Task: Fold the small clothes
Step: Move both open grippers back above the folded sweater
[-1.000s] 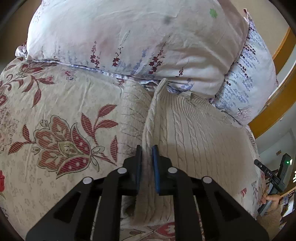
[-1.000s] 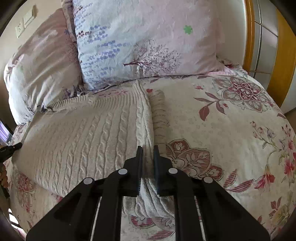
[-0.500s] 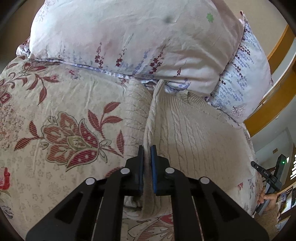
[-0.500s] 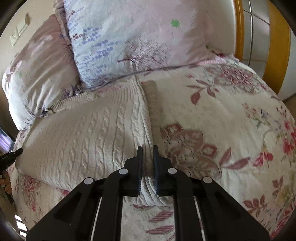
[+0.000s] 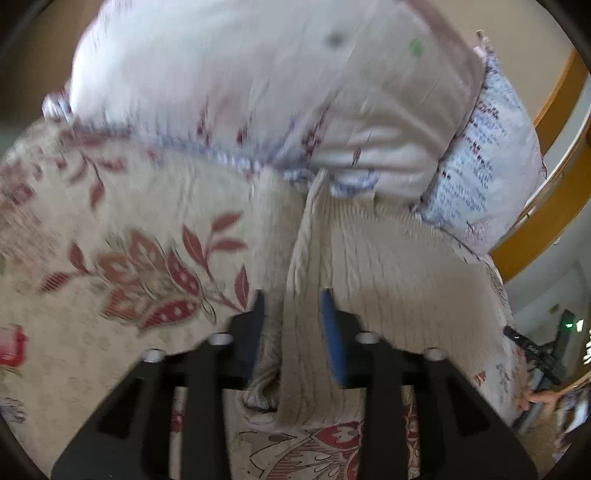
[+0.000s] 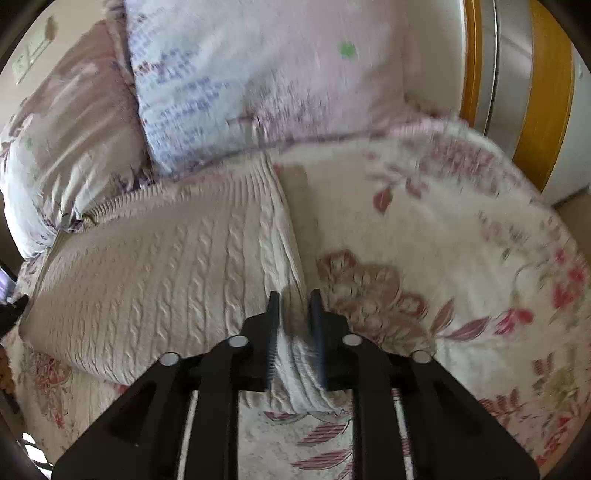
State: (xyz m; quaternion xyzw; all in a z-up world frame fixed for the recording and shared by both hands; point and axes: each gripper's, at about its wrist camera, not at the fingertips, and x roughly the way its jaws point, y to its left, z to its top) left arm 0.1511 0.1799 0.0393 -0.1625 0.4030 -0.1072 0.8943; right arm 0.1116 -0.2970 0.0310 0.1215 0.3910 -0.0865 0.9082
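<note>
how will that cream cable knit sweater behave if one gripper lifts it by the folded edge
Likely floppy: the sweater lies soft on the bedspread, its edge bunched between the open right gripper. The thick knit probably resists slipping. Lifted at one point, the fold would probably sag open.

A bed fills both views, covered by a cream bedspread (image 6: 443, 236) printed with red and pink flowers. 2 pale floral pillows (image 5: 258, 85) lean at its head, one whitish-pink, the other bluish (image 5: 487, 158). Behind them runs a curved orange-brown wooden headboard (image 5: 554, 206). A beige wall (image 6: 74, 22) carries a switch plate (image 6: 33, 59) at upper left. Soft daylight brightens the bedding.
</note>
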